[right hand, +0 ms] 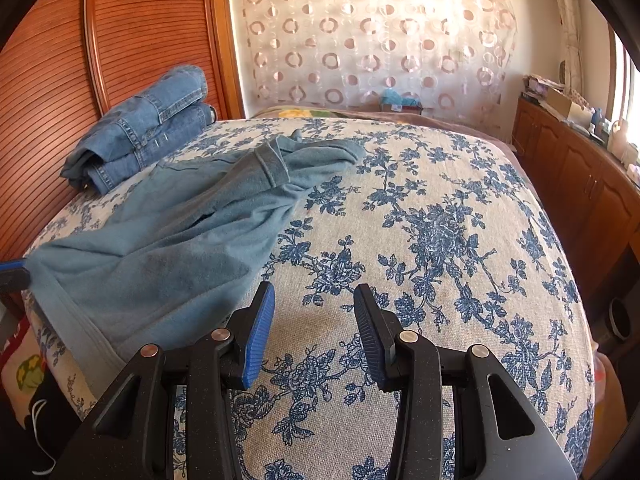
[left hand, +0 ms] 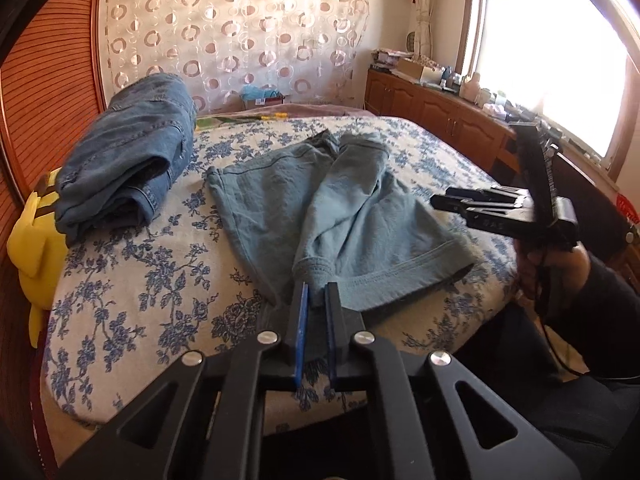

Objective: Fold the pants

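Pants (left hand: 352, 216) hem in left claw (left hand: 316, 300)

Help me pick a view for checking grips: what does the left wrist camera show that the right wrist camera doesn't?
Only the left wrist view shows the left tongs shut on the hem of the light blue pants, the whole right tool and the hand holding it, and a yellow toy. Only the right wrist view shows the right tongs open over bare bedspread, holding nothing. Both show the pants, the folded jeans and the patterned curtain.
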Available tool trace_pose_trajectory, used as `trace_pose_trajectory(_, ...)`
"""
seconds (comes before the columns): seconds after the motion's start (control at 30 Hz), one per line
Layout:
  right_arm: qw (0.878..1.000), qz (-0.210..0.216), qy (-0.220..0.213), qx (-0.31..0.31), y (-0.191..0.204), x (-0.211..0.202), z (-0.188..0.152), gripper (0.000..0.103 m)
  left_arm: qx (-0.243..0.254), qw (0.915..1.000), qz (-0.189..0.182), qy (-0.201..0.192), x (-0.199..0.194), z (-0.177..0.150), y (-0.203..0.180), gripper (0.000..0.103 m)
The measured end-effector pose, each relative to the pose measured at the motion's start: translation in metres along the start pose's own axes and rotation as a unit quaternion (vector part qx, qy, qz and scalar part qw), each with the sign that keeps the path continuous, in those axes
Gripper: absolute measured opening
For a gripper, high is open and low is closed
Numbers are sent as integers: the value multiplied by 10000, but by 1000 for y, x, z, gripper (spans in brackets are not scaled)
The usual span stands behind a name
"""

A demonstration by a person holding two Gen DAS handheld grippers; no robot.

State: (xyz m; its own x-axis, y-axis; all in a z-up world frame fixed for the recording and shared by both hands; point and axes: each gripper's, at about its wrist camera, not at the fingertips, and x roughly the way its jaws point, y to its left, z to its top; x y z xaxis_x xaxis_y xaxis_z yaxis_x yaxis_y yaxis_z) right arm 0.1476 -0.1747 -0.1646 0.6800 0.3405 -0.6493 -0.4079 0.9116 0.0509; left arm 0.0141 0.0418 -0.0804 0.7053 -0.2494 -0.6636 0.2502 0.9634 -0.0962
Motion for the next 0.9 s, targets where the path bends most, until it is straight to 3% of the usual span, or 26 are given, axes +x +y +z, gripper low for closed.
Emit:
trace_pose_trajectory(0.27,10000,-18,-7,11,-1,1,-1,41,-100,9987,263,418,9,-17,13,5)
trace_pose_trajectory(0.43,10000,-9,5,3,-1,1,-1,41,-260,9985,318,366,11,-20,19,6)
trace_pose_trajectory(0.5,10000,-17,9,3,-1,1,-1,41,-295,9989,242,288,10,-17,19,12)
trace_pose_trajectory(0.57,10000,-19,1,5,-1,1,-1,41,-321,9989,195,273,11,-13,20,27)
trace_pose_trajectory(0.67,10000,-15,10,0,-1,1,-1,41,-318,9990,190,234,14,-7,18,41)
trace_pose_trajectory(0.77,10000,-20,1,0,-1,1,-1,41,-286,9993,49,235,20,0,15,44)
trace_pose_trajectory(0.9,10000,-21,-2,2,-1,1,-1,41,-191,9996,137,177,29,6,9,44)
